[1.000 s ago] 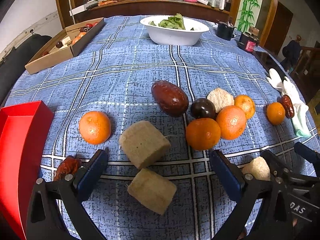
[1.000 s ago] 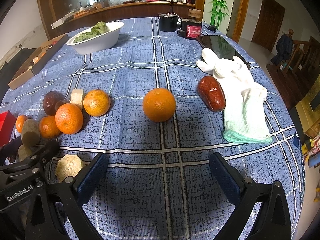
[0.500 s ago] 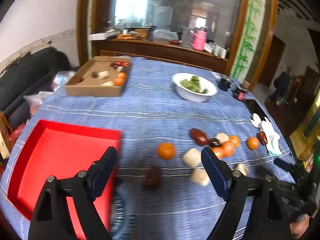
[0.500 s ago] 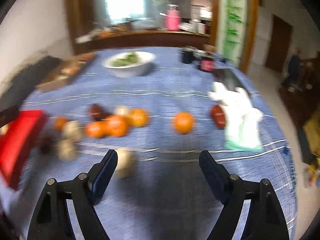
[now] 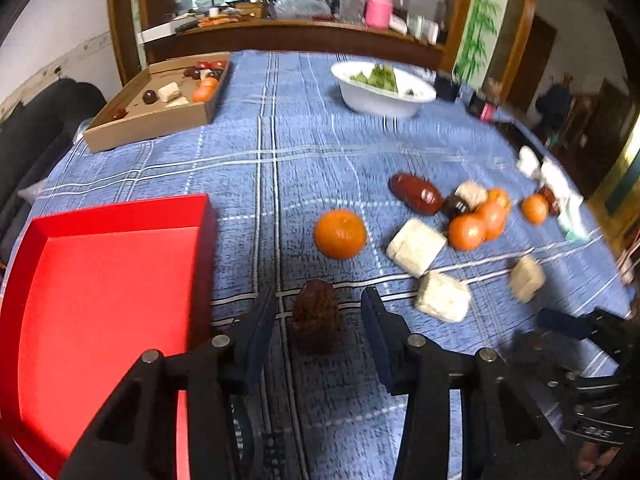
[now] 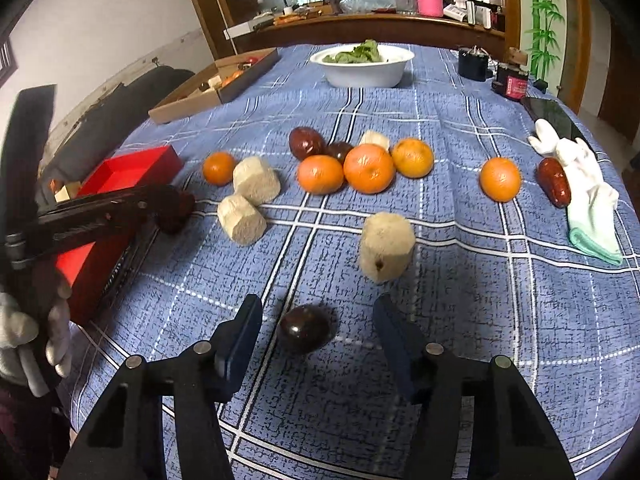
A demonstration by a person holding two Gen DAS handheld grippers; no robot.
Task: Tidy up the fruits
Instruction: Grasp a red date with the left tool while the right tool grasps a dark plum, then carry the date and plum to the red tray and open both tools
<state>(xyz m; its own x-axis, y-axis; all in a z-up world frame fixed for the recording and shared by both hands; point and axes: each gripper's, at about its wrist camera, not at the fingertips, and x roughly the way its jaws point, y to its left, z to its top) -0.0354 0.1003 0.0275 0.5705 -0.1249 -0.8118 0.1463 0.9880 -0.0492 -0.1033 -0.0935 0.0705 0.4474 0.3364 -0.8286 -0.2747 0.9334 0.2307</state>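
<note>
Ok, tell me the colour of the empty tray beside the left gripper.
Bright red tray, plain inside, clearest in the left wrist view.

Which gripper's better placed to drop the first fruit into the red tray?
Left. The left gripper is open around a brown date right beside the red tray. The right gripper straddles a dark plum farther away.

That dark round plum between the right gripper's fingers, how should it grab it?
Pinch the dark plum across its widest middle, coming straight down from above. It is round and smooth and sits on the tablecloth, so a high grip could slip off. The right gripper is open with one finger on each side already.
</note>
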